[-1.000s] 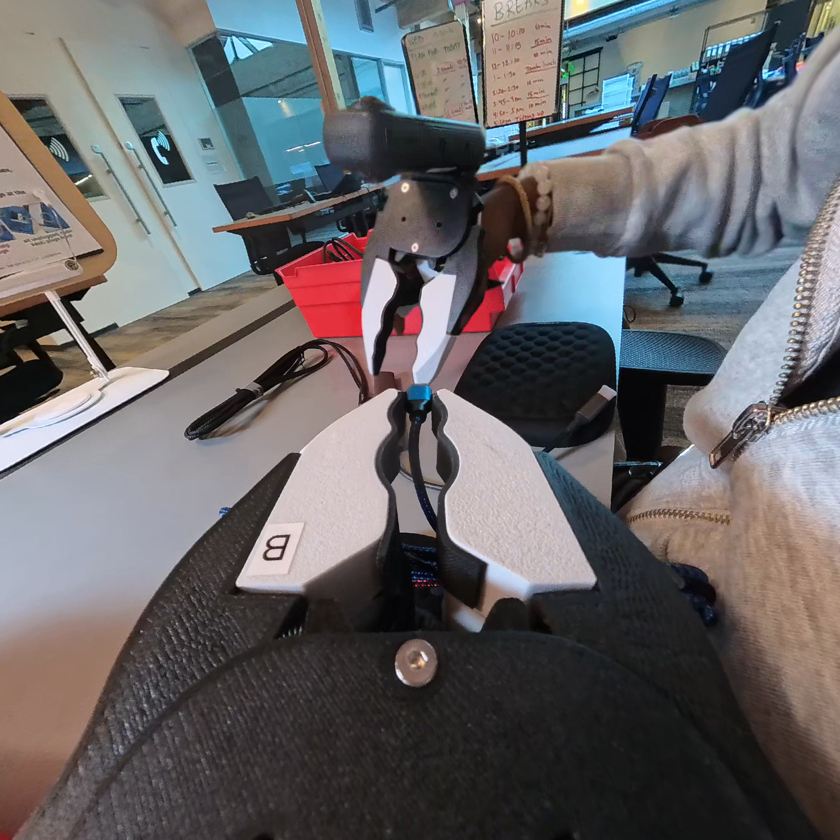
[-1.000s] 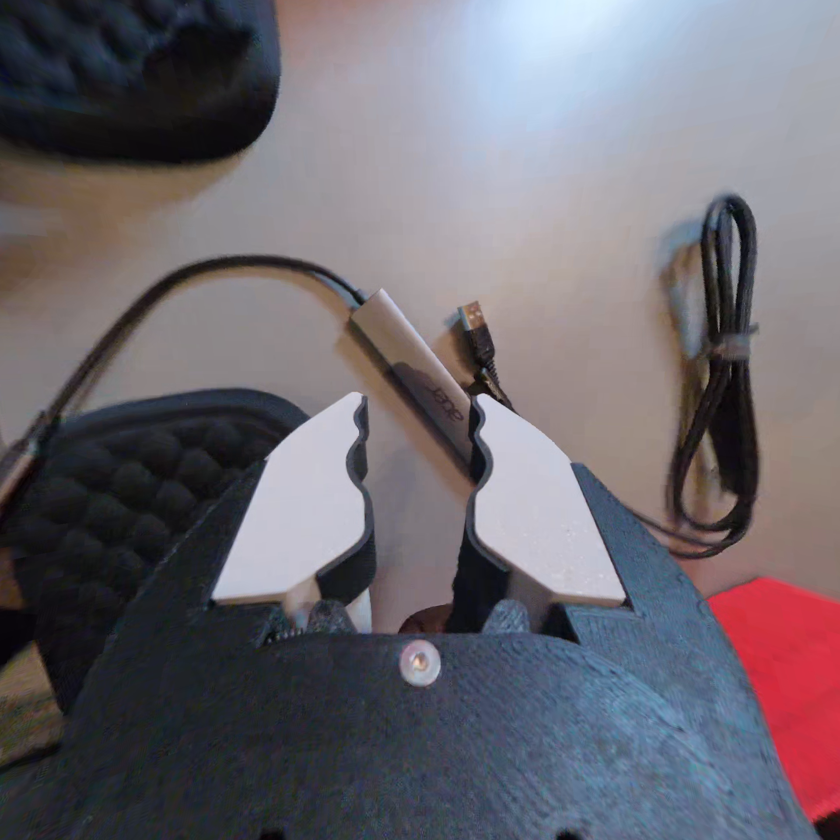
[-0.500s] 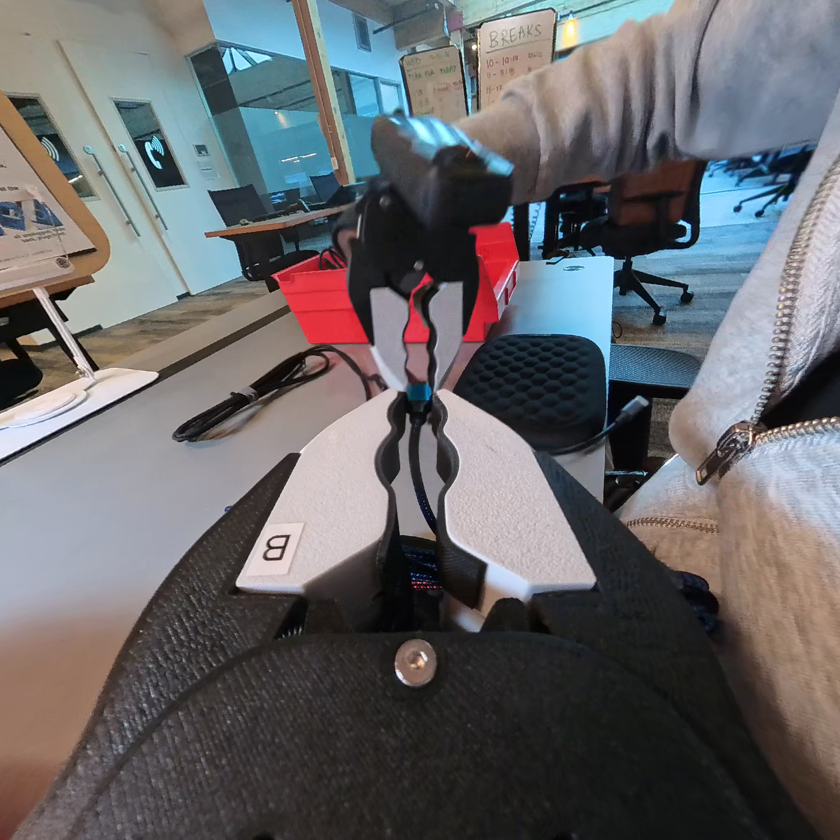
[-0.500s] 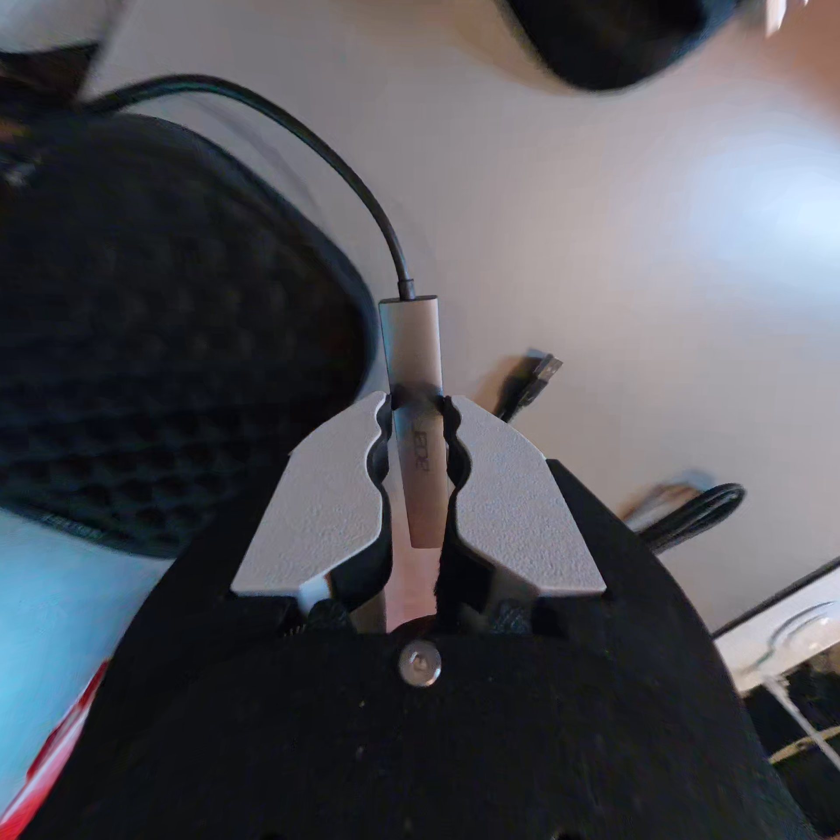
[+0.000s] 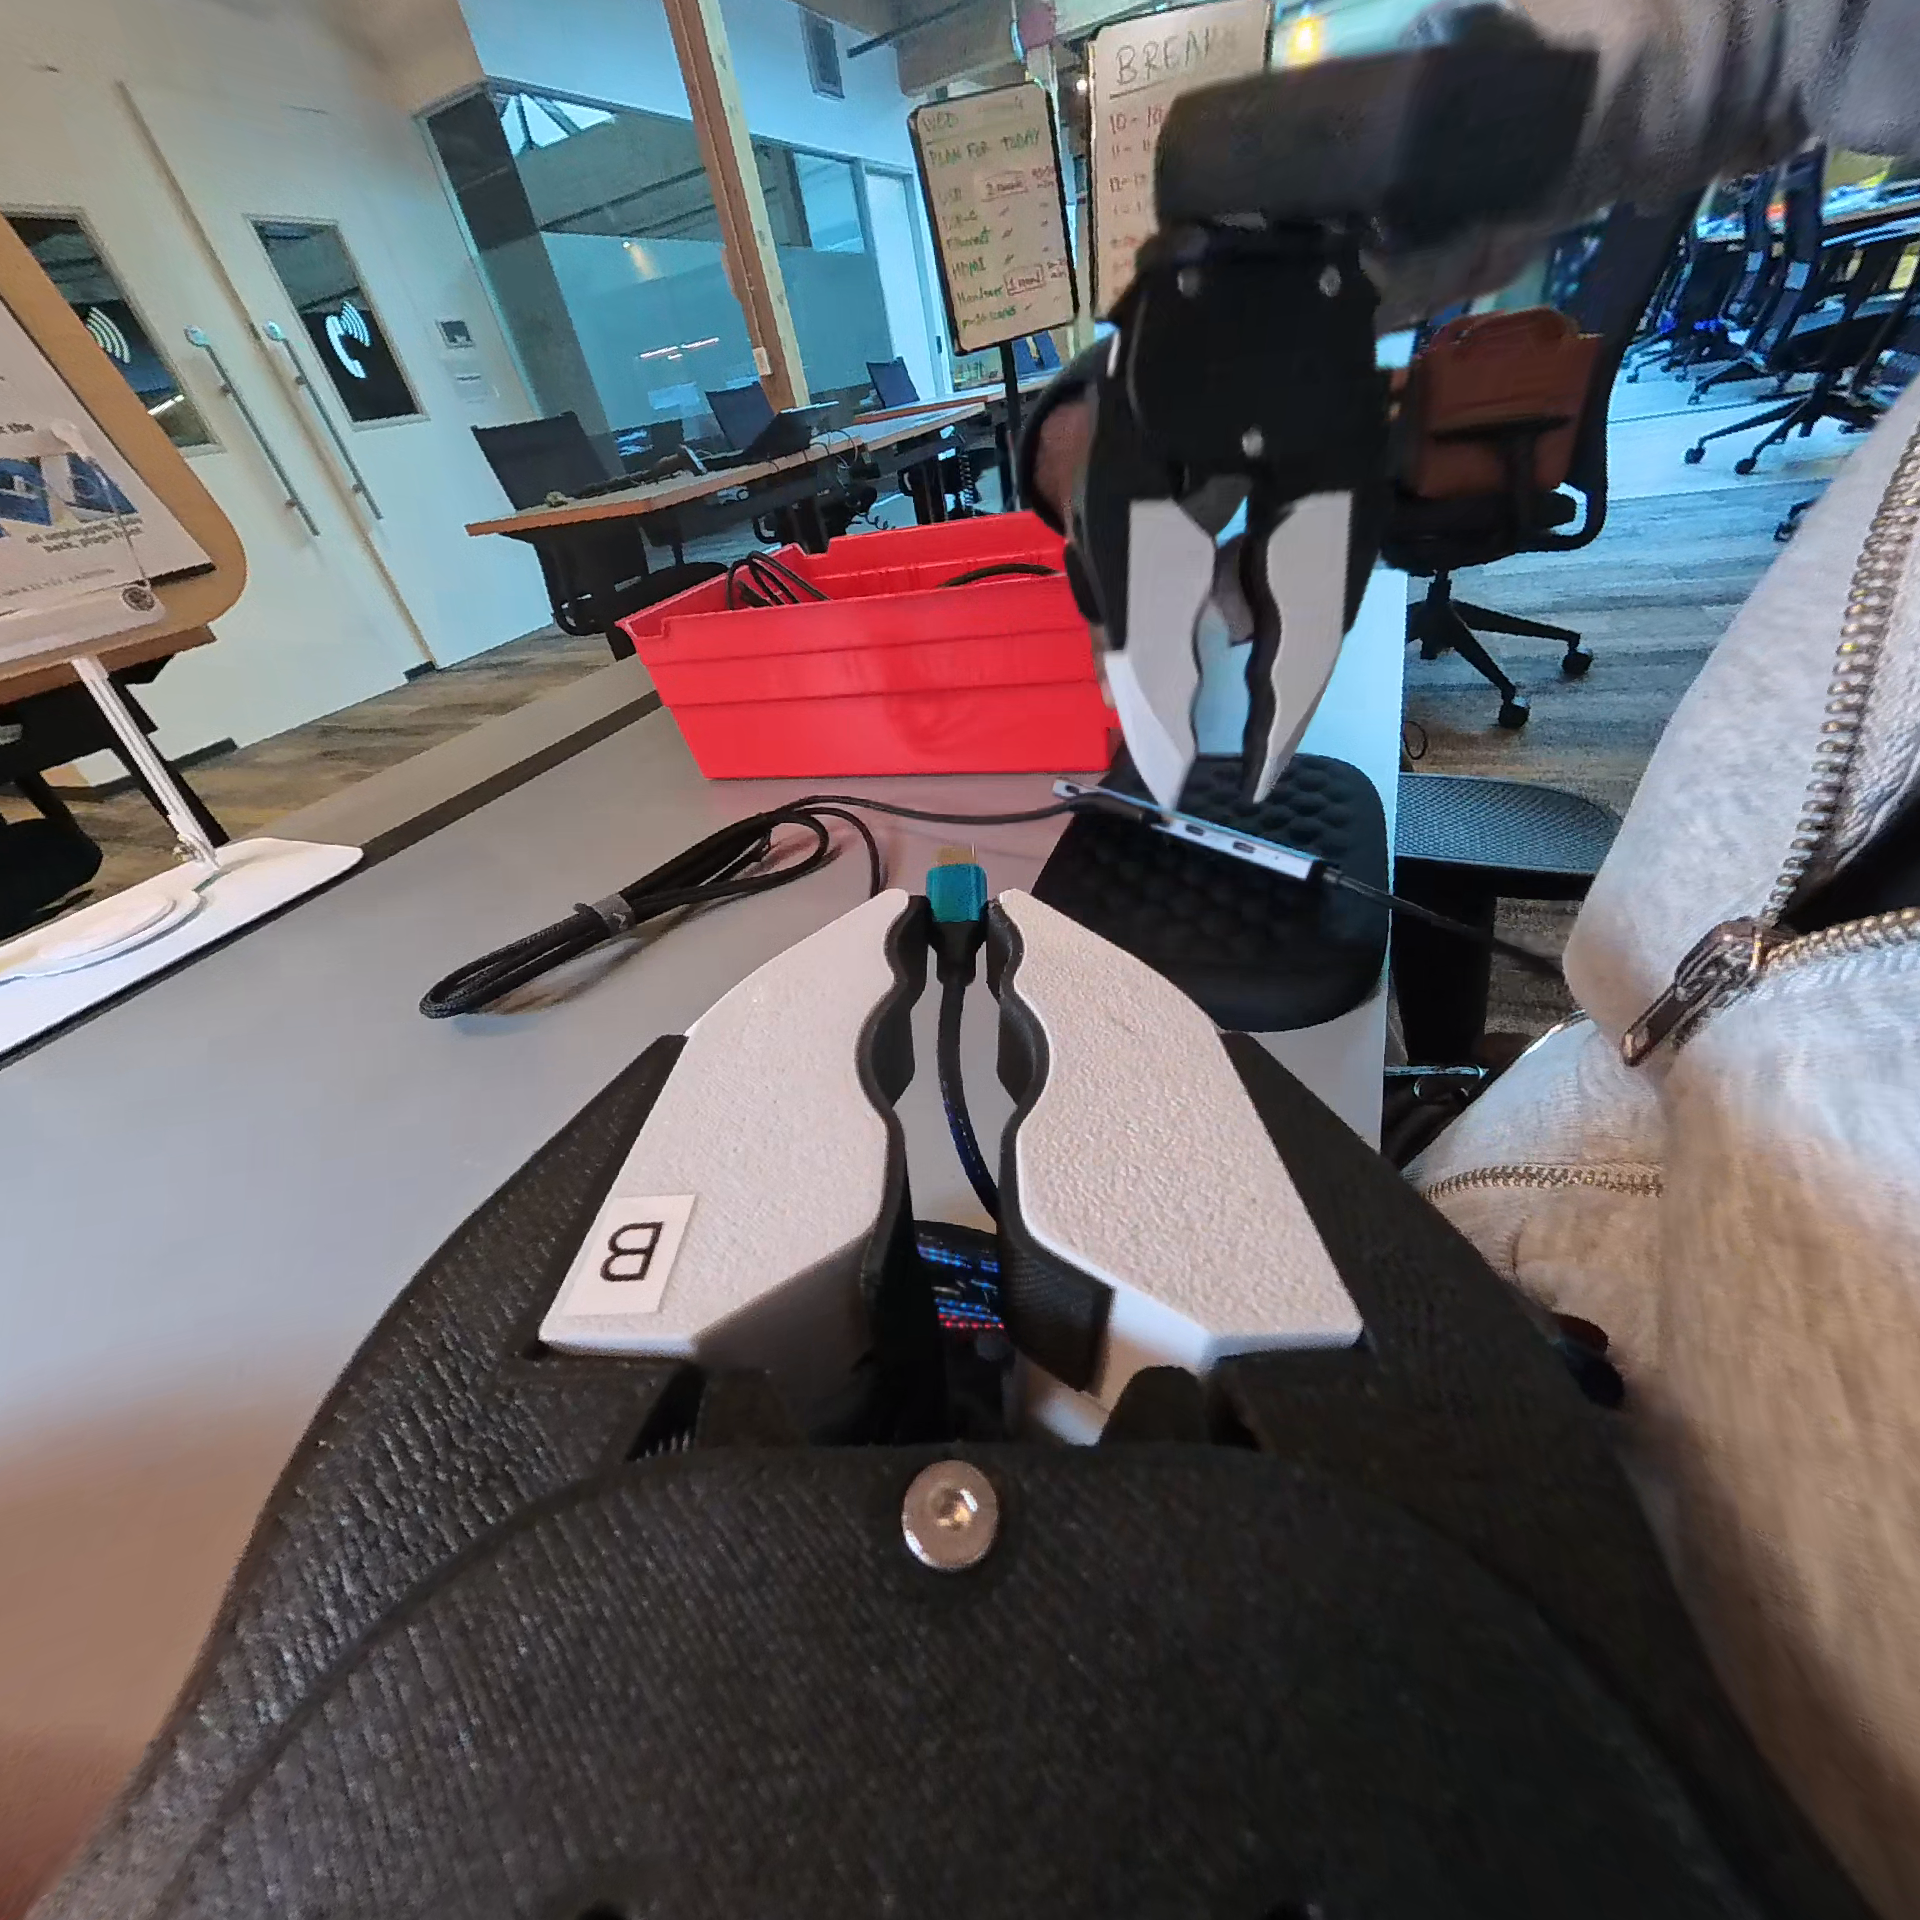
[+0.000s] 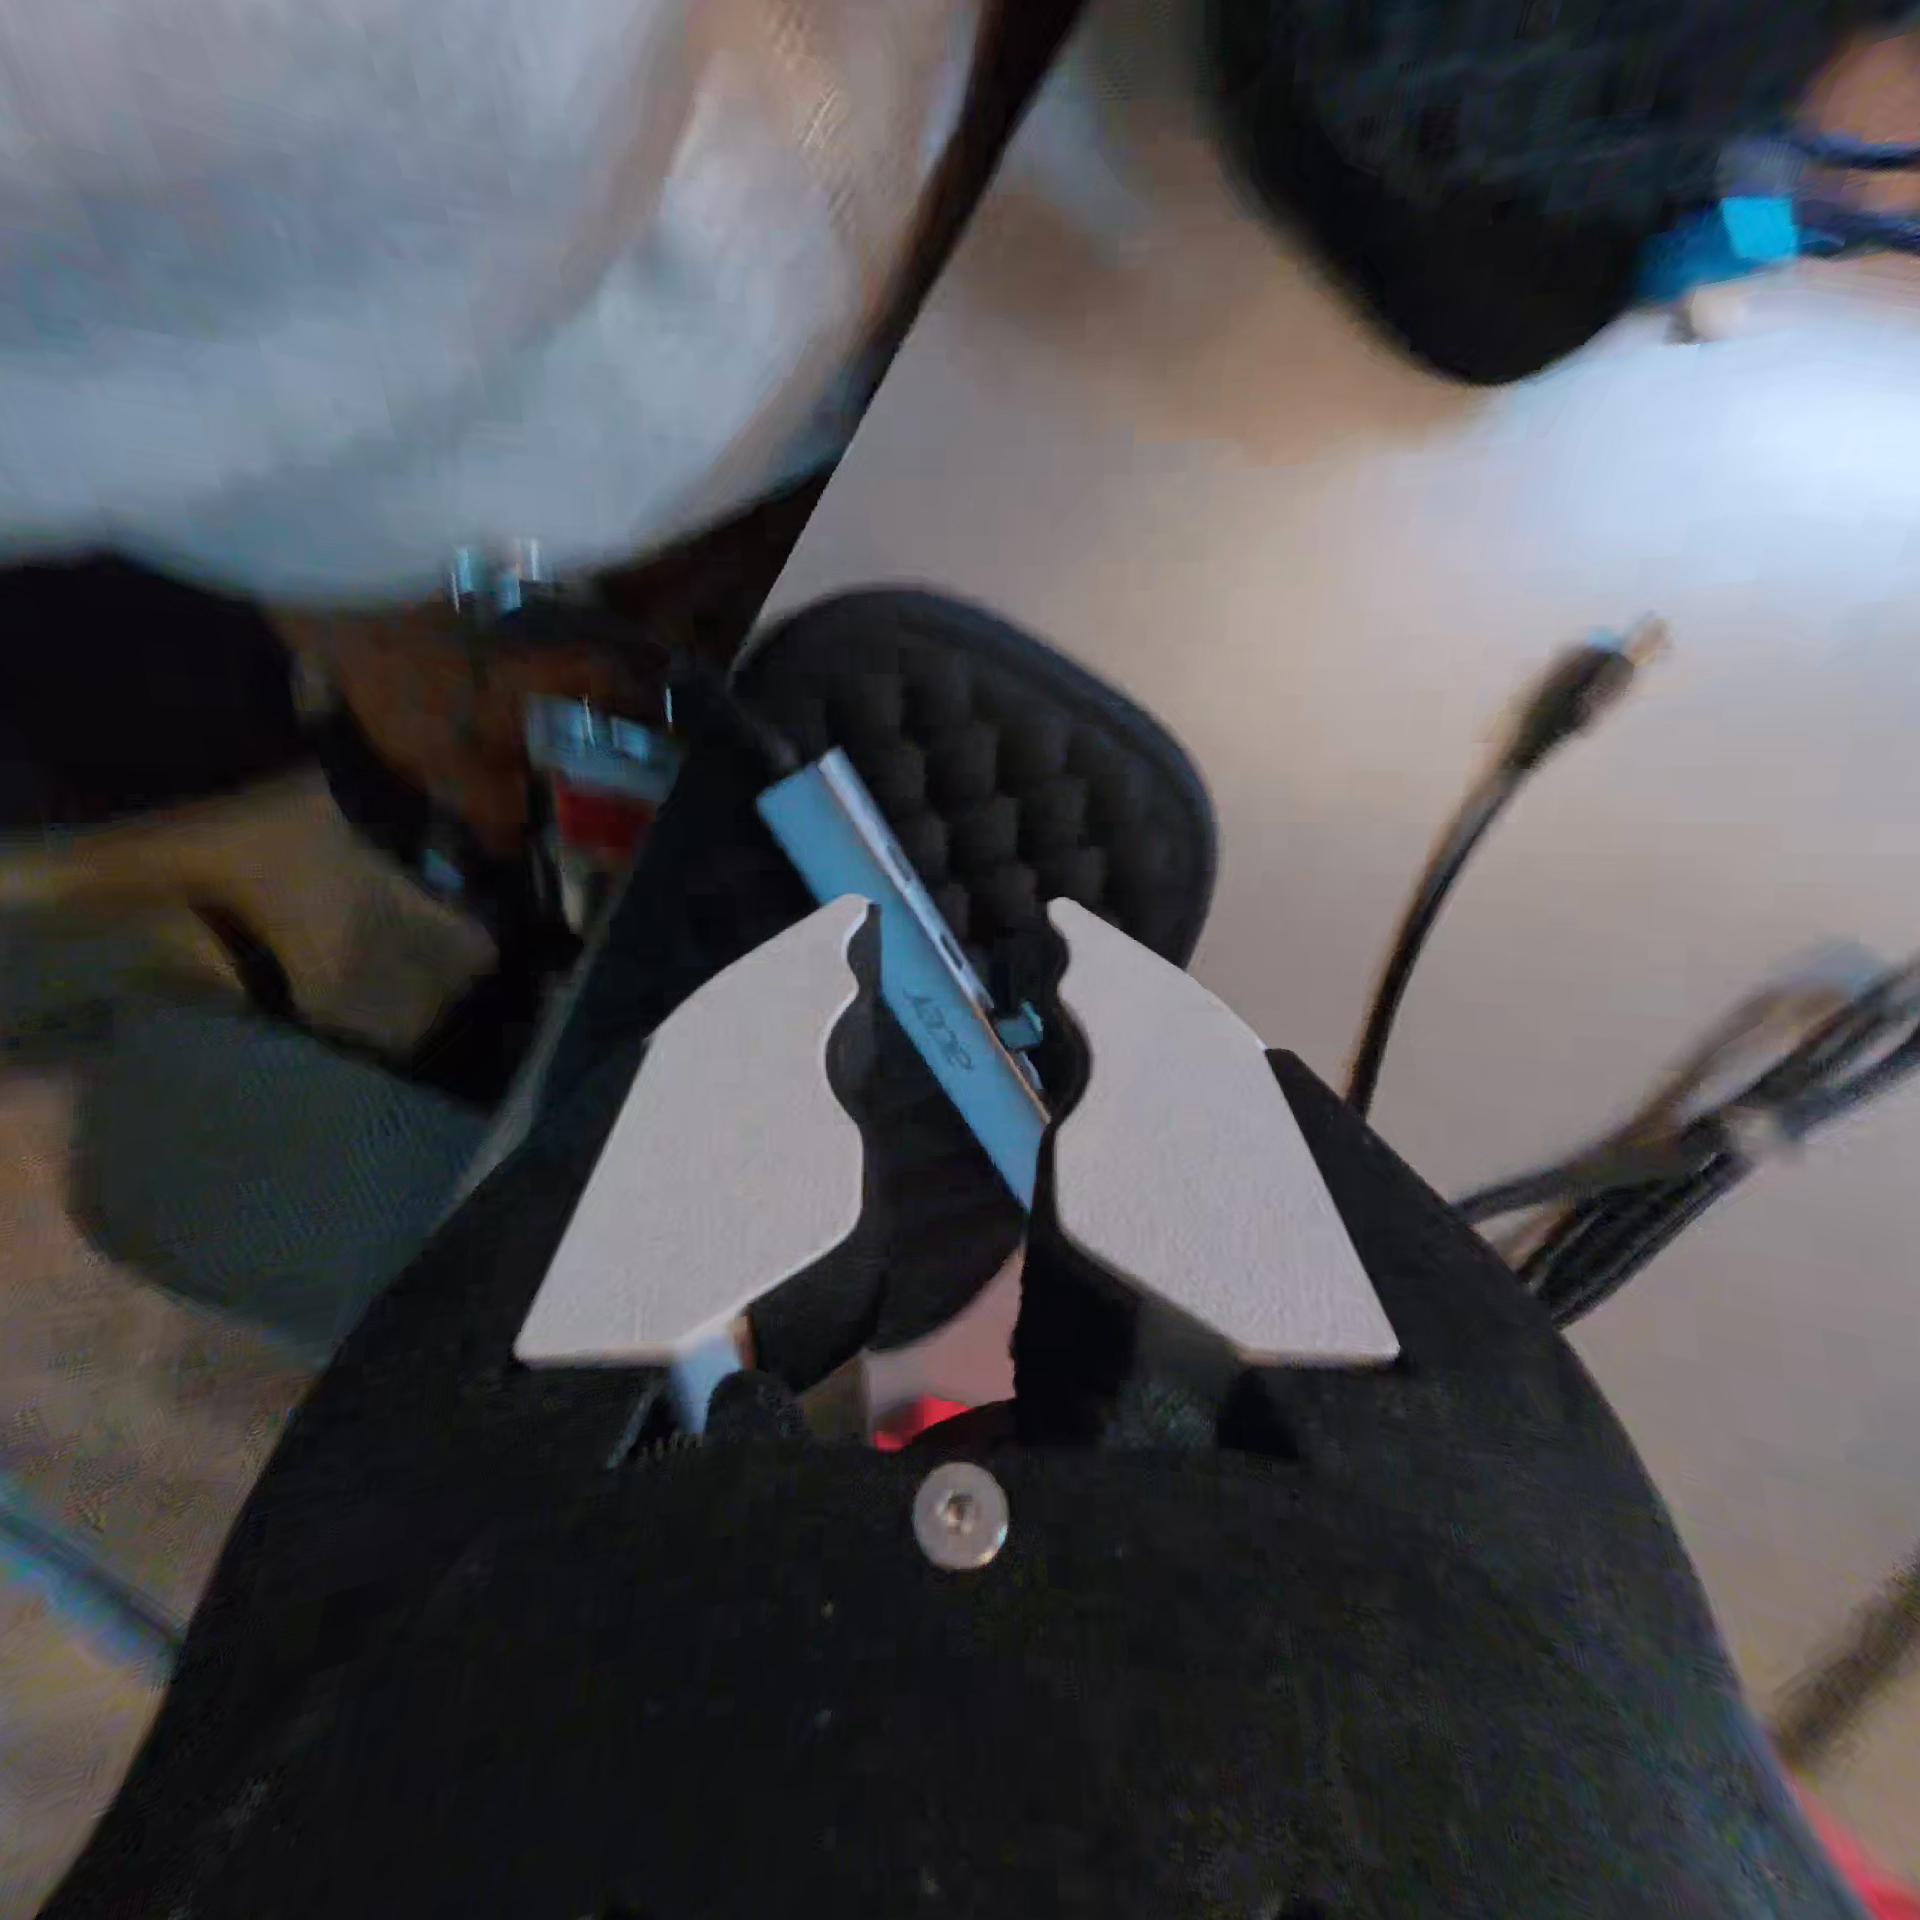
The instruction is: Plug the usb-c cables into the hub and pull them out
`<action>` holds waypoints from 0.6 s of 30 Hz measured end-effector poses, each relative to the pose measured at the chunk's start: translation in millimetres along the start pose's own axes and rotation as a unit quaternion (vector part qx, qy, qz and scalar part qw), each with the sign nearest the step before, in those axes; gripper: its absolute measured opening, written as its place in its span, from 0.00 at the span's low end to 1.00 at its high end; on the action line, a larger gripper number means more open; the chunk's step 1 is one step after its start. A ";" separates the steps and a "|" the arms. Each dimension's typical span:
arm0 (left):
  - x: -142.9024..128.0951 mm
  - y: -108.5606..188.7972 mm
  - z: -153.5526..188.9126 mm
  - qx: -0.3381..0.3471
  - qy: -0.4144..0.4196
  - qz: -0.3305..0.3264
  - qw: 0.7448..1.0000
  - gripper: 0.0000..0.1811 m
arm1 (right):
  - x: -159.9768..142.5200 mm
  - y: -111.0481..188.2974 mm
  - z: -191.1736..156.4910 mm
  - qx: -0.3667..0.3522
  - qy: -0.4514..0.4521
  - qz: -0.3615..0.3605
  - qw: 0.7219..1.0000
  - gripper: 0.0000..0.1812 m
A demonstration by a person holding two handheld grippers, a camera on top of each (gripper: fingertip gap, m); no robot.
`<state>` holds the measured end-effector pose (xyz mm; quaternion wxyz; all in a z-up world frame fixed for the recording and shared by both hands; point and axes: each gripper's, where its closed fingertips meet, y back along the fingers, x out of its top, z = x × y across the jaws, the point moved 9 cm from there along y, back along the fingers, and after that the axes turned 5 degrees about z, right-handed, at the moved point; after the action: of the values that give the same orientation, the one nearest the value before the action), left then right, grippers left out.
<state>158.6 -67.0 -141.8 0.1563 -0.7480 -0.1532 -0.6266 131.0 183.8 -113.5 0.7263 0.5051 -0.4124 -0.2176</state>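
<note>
Teal-tipped cable plug [image 5: 954, 896], frame centre, sits clamped in my left claw [image 5: 956, 914]. Farther, upper right, my right claw [image 5: 1210, 790] stands released around the grey hub [image 6: 914, 987] on a black pad [image 5: 1226, 914].

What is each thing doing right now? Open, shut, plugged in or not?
left gripper: shut on the teal plug.
teal plug: held, not plugged in.
right gripper: open, fingers either side of the hub.
hub: lying on the black pad.
bundled cable: tied up, lying on the table.
red bin: open, cables inside.
</note>
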 end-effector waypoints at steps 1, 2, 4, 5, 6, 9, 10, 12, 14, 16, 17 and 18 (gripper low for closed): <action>0.1 0.2 -0.3 0.000 0.002 0.001 1.000 0.06 | -1.5 9.3 -0.5 -0.027 -0.077 0.051 0.995 0.19; 0.1 0.2 -0.7 0.001 0.004 0.001 1.000 0.06 | -4.9 17.5 -0.5 -0.061 -0.175 0.103 0.977 0.21; 0.1 0.1 -0.9 0.001 0.005 0.001 1.000 0.06 | -15.5 28.8 -6.9 -0.072 -0.399 0.225 0.886 0.25; -0.1 -0.1 -1.0 0.000 0.005 0.000 1.000 0.06 | -24.9 31.0 -11.8 -0.074 -0.514 0.273 0.810 0.27; -0.1 -0.3 -0.8 0.000 0.004 -0.001 1.000 0.06 | -35.8 30.3 -18.7 -0.069 -0.617 0.309 0.720 0.30; -0.3 -0.2 -0.4 -0.001 0.002 -0.001 1.000 0.06 | -62.9 11.3 -51.2 -0.027 -0.789 0.391 0.473 0.28; -0.2 0.0 -0.2 0.000 0.001 0.001 1.000 0.06 | -67.4 0.6 -60.1 -0.021 -0.808 0.400 0.432 0.27; -0.1 0.1 -0.3 0.000 0.002 0.001 1.000 0.06 | -69.5 -21.2 -67.8 -0.024 -0.824 0.393 0.408 0.20; 0.0 -0.3 0.0 0.001 0.000 -0.001 1.000 0.06 | -65.6 -30.9 -62.1 -0.019 -0.819 0.417 0.393 0.19; -0.2 -1.3 1.1 0.002 -0.007 -0.007 1.000 0.06 | -62.1 -36.4 -54.5 -0.017 -0.817 0.405 0.411 0.14; -0.3 -2.0 1.7 0.002 -0.010 -0.010 1.000 0.06 | -60.3 -39.2 -51.6 -0.023 -0.816 0.394 0.423 0.12; -0.7 -2.6 2.4 0.002 -0.014 -0.014 1.000 0.06 | -58.8 -41.3 -48.9 -0.028 -0.816 0.382 0.432 0.10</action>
<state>159.5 -63.7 -142.8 0.1471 -0.7539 -0.1669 -0.6181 141.9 237.7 -180.8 0.0741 -0.1372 -0.9581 -0.2401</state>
